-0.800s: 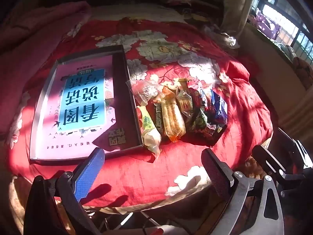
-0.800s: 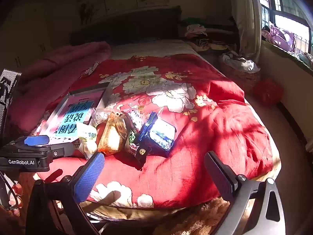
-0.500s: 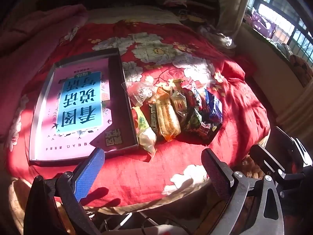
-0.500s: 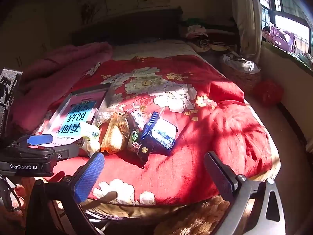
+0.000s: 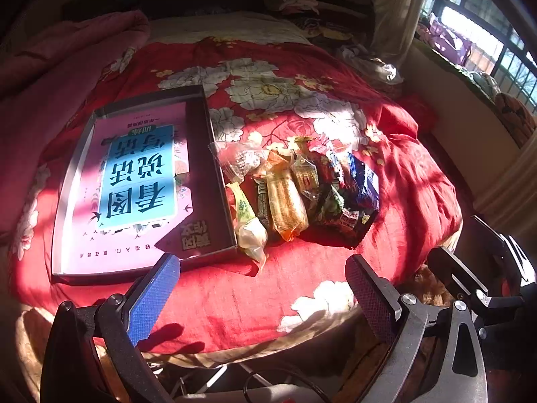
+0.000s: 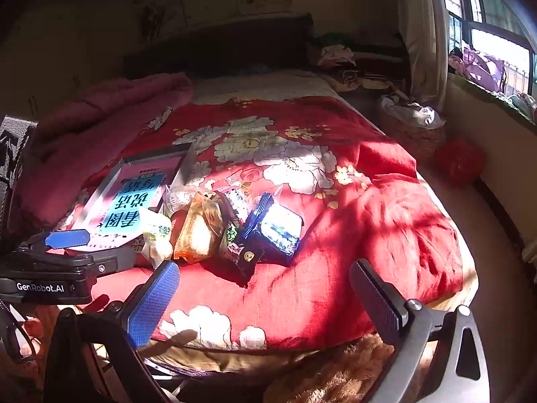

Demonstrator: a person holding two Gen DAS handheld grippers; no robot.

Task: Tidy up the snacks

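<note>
A heap of wrapped snacks (image 5: 295, 188) lies on the red flowered quilt (image 5: 302, 107), just right of a shallow dark tray (image 5: 214, 154) lined with a pink and blue printed sheet. An orange packet (image 5: 287, 203), a white and green one (image 5: 246, 221) and a blue one (image 5: 360, 181) stand out. My left gripper (image 5: 261, 288) hovers open before the bed's near edge, nothing between its fingers. From the right wrist view the same heap (image 6: 231, 225) and tray (image 6: 181, 164) lie ahead and left. My right gripper (image 6: 263, 299) is open and empty.
A pink blanket (image 5: 67, 67) is bunched along the left of the bed. Window and curtain (image 6: 423, 33) stand at the right, with a red bundle (image 6: 458, 163) on the floor below. The other gripper's body (image 6: 50, 268) sits at the left of the right wrist view.
Both grippers have drawn back a little from the bed, so the snacks and tray look slightly smaller and farther. Nothing on the quilt has moved.
</note>
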